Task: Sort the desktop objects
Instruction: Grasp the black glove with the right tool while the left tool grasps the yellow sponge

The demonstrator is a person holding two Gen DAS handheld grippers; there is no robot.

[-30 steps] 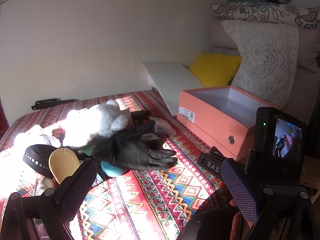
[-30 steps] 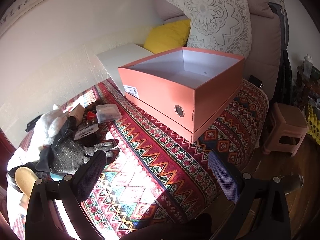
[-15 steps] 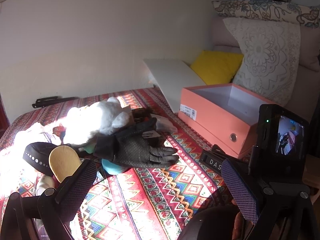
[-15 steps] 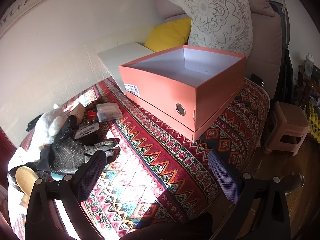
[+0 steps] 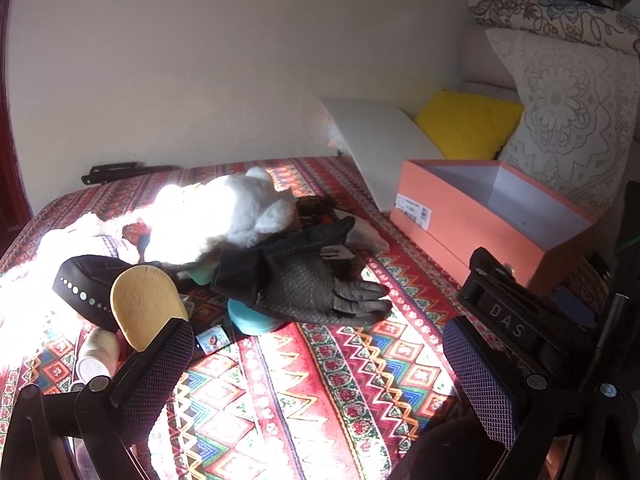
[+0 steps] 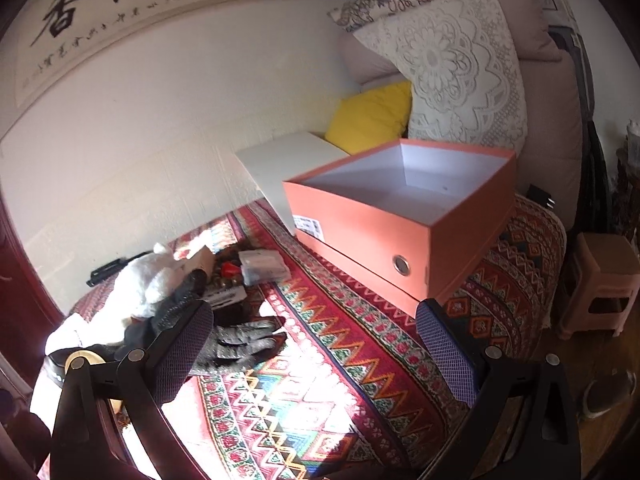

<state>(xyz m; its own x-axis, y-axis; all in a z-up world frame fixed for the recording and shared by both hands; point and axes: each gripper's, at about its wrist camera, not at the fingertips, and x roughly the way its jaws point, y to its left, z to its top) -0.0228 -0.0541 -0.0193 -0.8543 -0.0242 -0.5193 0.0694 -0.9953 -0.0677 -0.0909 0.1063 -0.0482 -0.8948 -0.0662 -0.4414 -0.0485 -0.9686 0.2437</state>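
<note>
I take the orange box as my landmark; it sits open and empty on the patterned cloth, and everything to be sorted lies in a heap well to its left. My left gripper hangs spread and empty over bare cloth, short of the heap; my right gripper is likewise splayed with nothing in it, its left finger overlapping the pile in its own view and its right finger just before the box's near corner.

The dark glove is the heap's nearest piece to the box, fingers pointing toward it, draped over a teal object I cannot identify; I judge it limp and light, so I would pinch the thick cuff, not the floppy fingers, and expect it to dangle. The white plush toy lies behind the glove, farther from the box; soft, bulky, forgiving, best taken by a limb or a fold. The yellow insole-like piece and a small white bottle sit farthest from the box; the bottle looks smooth and may roll or slip, so I would close across its body squarely.
</note>
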